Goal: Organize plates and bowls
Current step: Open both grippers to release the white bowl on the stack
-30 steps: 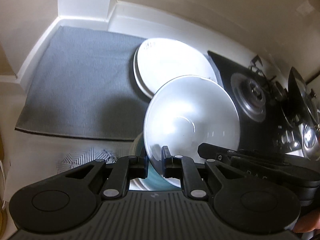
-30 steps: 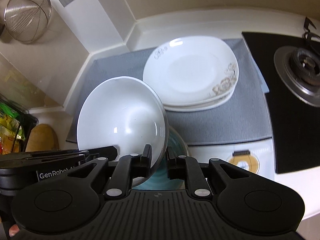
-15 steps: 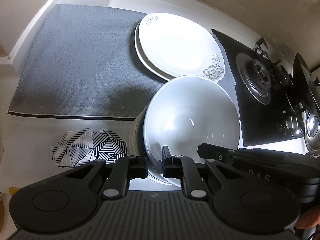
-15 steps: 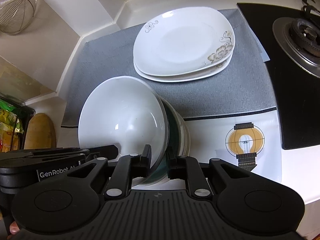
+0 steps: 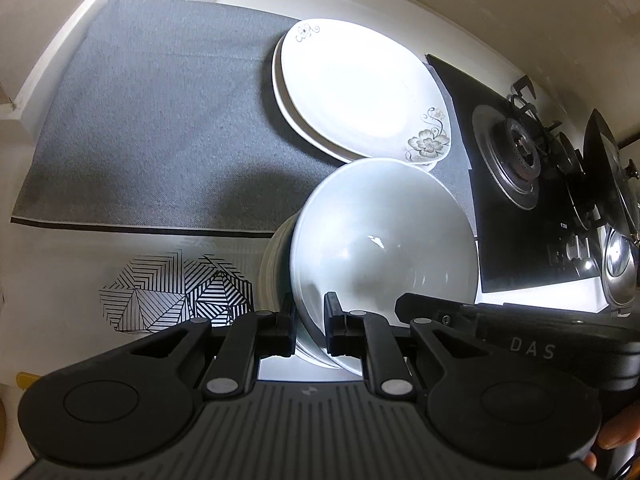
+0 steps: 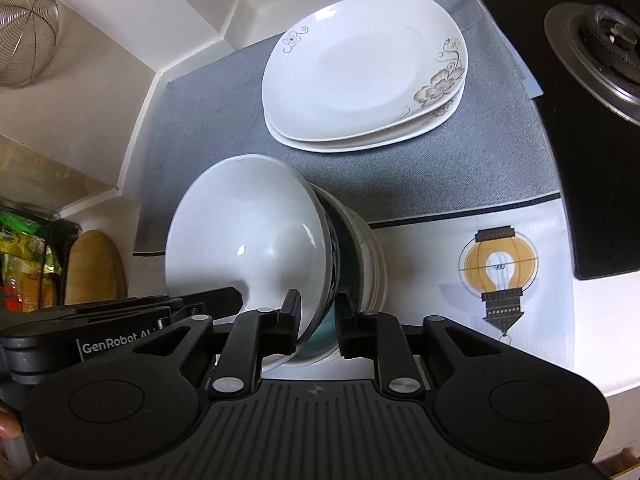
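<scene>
A white bowl (image 5: pixel 384 248) (image 6: pixel 248 232) is held tilted between both grippers, one on each side of its rim. My left gripper (image 5: pixel 311 322) is shut on its rim, and my right gripper (image 6: pixel 318 320) is shut on the opposite rim. The bowl rests on a stack of bowls (image 6: pixel 360 264) that shows white and teal edges; the stack's left edge shows in the left wrist view (image 5: pixel 272 264). Two white flowered plates (image 5: pixel 356 92) (image 6: pixel 364 72) lie stacked on the grey mat (image 5: pixel 152 120) (image 6: pixel 460 168) further back.
A black gas stove (image 5: pixel 520 152) (image 6: pixel 600 40) is on the right with pots (image 5: pixel 618 264) near it. A white patterned mat (image 5: pixel 176 292) (image 6: pixel 500 268) lies under the bowl stack. A wire strainer (image 6: pixel 24 40) hangs on the left wall; a cutting board (image 6: pixel 96 268) and packets stand left.
Both grippers have lowered with the white bowl onto the stack of bowls. The views have tilted down so the plates and mats show more fully.
</scene>
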Demonstrator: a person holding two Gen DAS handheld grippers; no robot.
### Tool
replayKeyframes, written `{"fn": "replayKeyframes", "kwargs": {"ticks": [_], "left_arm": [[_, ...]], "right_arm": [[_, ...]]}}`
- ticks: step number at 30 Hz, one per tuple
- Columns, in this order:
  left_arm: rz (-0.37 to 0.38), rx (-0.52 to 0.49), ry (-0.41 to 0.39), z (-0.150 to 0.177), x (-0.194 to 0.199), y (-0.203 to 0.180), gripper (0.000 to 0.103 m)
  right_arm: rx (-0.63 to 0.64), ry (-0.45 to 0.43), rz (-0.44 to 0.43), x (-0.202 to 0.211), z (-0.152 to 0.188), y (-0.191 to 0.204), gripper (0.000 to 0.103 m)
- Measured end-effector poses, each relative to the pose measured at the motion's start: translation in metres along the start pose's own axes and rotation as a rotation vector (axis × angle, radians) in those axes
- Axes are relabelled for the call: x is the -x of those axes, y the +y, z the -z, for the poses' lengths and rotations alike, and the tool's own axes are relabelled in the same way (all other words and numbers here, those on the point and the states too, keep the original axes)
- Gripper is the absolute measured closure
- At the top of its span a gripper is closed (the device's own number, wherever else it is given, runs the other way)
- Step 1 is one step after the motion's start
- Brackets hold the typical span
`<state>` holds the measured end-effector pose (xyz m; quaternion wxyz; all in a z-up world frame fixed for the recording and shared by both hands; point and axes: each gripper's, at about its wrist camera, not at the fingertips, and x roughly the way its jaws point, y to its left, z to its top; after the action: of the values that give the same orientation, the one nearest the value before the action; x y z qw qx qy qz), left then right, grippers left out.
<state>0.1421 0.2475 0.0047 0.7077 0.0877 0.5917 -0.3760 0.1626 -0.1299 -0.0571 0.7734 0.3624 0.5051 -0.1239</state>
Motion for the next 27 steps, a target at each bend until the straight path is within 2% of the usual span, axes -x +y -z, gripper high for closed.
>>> {"fn": "replayKeyframes", "kwargs": {"ticks": [4, 7, 9, 10, 11, 13, 15, 22, 27], "left_arm": [[0.011, 0.000, 0.010, -0.002, 0.002, 0.000, 0.084], [0.027, 0.000, 0.012, -0.002, 0.002, -0.001, 0.076], [0.032, -0.011, 0.001, -0.001, 0.005, -0.002, 0.058], [0.004, -0.021, -0.018, -0.001, 0.008, -0.004, 0.032], [-0.020, -0.028, -0.050, -0.001, 0.012, -0.004, 0.018], [-0.032, -0.032, -0.100, -0.002, 0.020, -0.002, 0.017], [-0.037, -0.025, -0.116, -0.004, 0.024, 0.001, 0.016], [-0.091, -0.008, -0.121, -0.005, 0.020, 0.011, 0.011], [-0.118, -0.025, -0.121, -0.003, 0.016, 0.010, 0.008]], "right_arm": [[-0.019, 0.006, -0.007, 0.003, -0.003, -0.002, 0.080], [-0.026, 0.013, -0.013, 0.004, -0.004, -0.003, 0.079], [-0.014, 0.019, -0.014, 0.006, -0.004, -0.002, 0.076], [-0.006, 0.019, -0.019, 0.008, -0.004, 0.000, 0.074], [-0.004, 0.024, -0.022, 0.009, -0.004, 0.000, 0.069], [0.010, 0.002, -0.016, 0.017, -0.004, 0.001, 0.063], [0.035, -0.034, 0.005, 0.024, -0.004, 0.001, 0.057], [0.067, -0.074, 0.059, 0.026, -0.005, -0.008, 0.055], [0.042, -0.056, 0.041, 0.020, -0.001, -0.010, 0.052]]}}
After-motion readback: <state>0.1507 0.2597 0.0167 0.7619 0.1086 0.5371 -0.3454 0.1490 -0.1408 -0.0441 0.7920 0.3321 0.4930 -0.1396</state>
